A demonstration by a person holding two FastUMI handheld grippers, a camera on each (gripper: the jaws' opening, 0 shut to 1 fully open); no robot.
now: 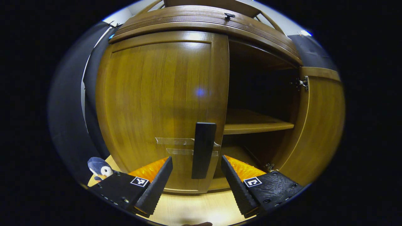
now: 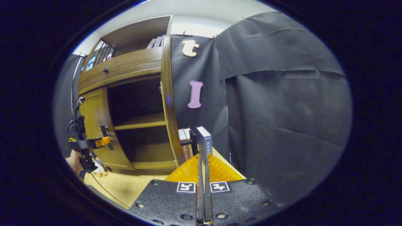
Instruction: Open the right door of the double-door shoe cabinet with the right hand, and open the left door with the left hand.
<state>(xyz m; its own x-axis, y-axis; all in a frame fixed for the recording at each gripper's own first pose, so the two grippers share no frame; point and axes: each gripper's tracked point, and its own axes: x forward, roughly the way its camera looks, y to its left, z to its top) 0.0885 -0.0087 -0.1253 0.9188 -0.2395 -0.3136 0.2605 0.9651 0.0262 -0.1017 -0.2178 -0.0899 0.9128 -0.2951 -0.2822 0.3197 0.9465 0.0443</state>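
the right door (image 1: 317,125) of the shoe cabinet (image 1: 201,28) already stands swung out at the right edge of the left gripper view, its hinge showing near the top, and the dark inside with one shelf (image 1: 254,124) is laid open in the middle right. in the right gripper view that same door shows edge-on, just left of centre. so i judge half the task done. the left door (image 1: 157,106) fills the centre left of the left gripper view and looks closed or close to it; opening it is what is left.

the left gripper (image 1: 196,171) sits at the bottom centre with its jaws wide, one finger on each side of the dark upright handle (image 1: 203,150), not yet pressing on it as far as i can tell. the right gripper (image 2: 203,175), low in the centre of its own view, has its fingers closed together with nothing between them, pointing away toward the black cloth.

counting: two doors, one dark handle on the left door, one shelf, two strips of clear tape (image 1: 174,141) beside the handle, one small knob (image 1: 229,15) on the top moulding, one penguin toy (image 1: 100,168) at lower left, a few books (image 2: 204,139) standing behind the open door.
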